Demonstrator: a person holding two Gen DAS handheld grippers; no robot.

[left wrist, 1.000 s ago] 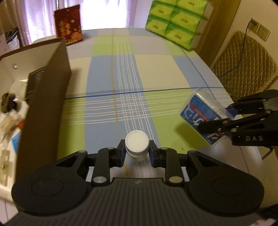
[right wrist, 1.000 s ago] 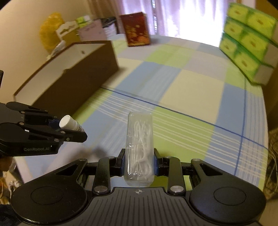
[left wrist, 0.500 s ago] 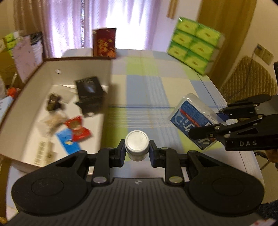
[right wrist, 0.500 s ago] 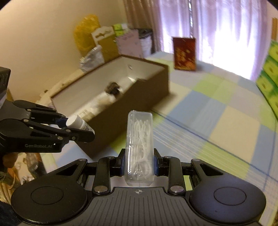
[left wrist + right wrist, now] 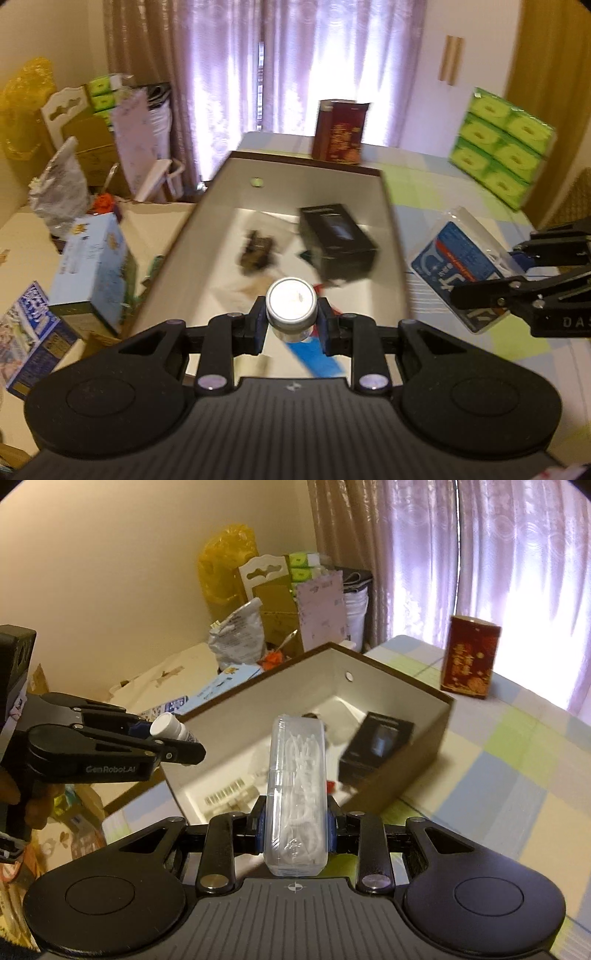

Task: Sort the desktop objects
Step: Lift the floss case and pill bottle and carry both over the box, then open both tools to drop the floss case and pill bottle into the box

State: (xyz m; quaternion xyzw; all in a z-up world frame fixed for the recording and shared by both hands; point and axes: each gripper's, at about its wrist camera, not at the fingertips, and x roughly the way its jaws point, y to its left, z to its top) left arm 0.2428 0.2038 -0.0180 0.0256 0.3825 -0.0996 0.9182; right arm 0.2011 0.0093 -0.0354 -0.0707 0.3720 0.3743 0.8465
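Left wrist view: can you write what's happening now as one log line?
left gripper: shut on white-capped bottle, over open box | right gripper: shut on clear case | step: carrying

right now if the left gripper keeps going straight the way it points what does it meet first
Probably the inside of the open box: the left gripper, shut on the white-capped bottle, points at its floor near the black box. Depth is unclear.

"GenRobot.AI" on the left gripper (image 5: 177, 744); "DAS" on the right gripper (image 5: 480, 295).
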